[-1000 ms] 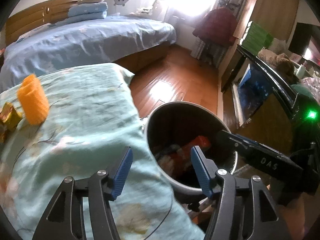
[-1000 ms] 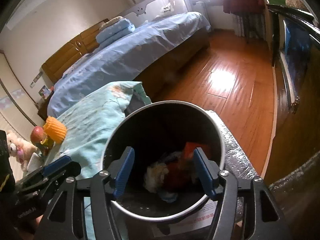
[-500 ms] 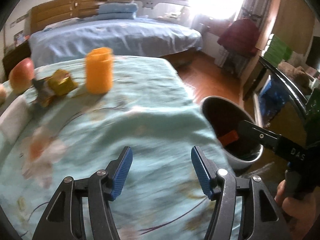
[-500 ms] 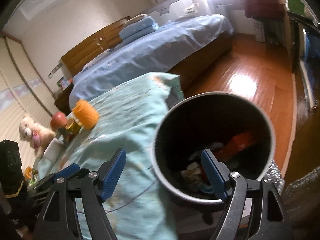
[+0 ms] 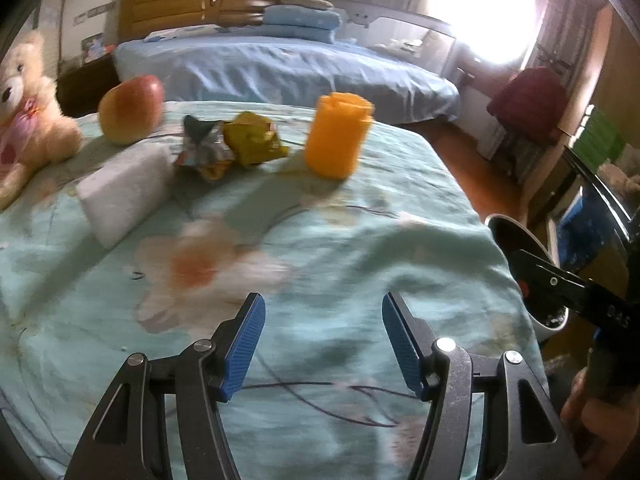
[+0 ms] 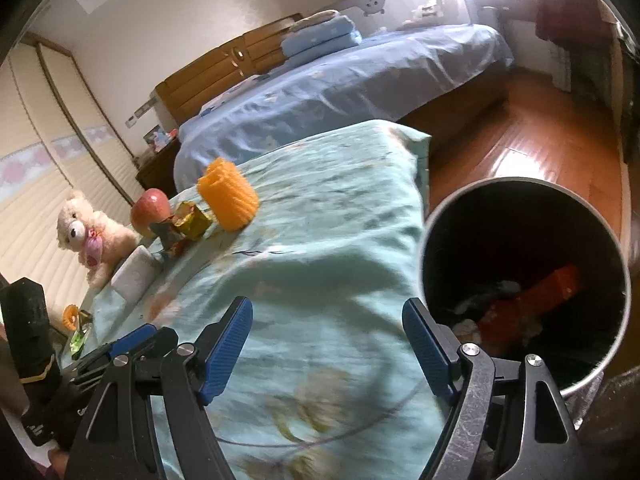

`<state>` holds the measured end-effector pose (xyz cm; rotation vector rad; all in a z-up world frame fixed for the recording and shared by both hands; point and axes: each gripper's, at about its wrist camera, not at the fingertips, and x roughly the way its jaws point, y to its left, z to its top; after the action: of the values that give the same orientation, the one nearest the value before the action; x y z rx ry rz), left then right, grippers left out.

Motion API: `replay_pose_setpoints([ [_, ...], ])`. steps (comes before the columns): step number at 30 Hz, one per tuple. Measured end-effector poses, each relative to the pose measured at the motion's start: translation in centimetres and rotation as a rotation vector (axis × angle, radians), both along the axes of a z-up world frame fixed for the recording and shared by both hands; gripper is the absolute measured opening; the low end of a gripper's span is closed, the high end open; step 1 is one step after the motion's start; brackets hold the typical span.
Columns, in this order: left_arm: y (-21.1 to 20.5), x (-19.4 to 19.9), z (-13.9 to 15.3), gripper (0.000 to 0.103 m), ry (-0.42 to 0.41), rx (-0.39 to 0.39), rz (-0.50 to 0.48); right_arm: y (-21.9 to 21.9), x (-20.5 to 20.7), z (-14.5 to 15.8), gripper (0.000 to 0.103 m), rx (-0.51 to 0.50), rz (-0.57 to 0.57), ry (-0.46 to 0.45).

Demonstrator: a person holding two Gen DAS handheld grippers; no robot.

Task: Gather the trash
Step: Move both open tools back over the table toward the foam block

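left wrist view: the left gripper (image 5: 323, 340) hangs over a table draped in a pale green floral cloth (image 5: 360, 240), its blue-padded jaws standing apart with only cloth showing between them. at the far side of the table sit the crumpled wrappers, a dark and multicoloured wrapper (image 5: 202, 148) touching a yellow wrapper (image 5: 254, 142) on its right. left of them stands an apple (image 5: 131, 109), and in front of the apple lies a white block (image 5: 122, 192). an orange cylinder (image 5: 338, 136) stands upright just right of the yellow wrapper. a teddy bear (image 5: 28, 112) sits at the left edge. at the right, beyond the table edge, part of the trash bin (image 5: 520, 236) shows, with the right gripper's dark finger reaching across it. a bed with blue bedding (image 5: 280, 68) fills the background.

right wrist view: the right gripper (image 6: 327, 344) has just been opening its jaws, which stand wide with nothing held; the left pad lies over the cloth and the right pad by the bin's rim. the trash bin (image 6: 440, 224) stands on the floor beside the table, open, with a red piece (image 6: 532, 300) and pale scraps inside. far up the table the orange cylinder (image 6: 229, 196), the yellow wrapper (image 6: 192, 220), the apple (image 6: 149, 210) and the teddy bear (image 6: 86, 232) cluster together. the left gripper's blue-tipped finger shows at the lower left.
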<state>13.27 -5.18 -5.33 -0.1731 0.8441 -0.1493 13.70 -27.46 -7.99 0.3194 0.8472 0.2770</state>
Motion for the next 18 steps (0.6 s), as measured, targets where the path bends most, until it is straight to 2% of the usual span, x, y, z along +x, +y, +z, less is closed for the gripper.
replay_pose_setpoints([
  [18, 5.7, 2.1, -0.1, 0.06, -0.001, 0.027, 0.135, 5.7, 3.6, -0.5, 0.079, -0.003, 0.119, 0.009],
])
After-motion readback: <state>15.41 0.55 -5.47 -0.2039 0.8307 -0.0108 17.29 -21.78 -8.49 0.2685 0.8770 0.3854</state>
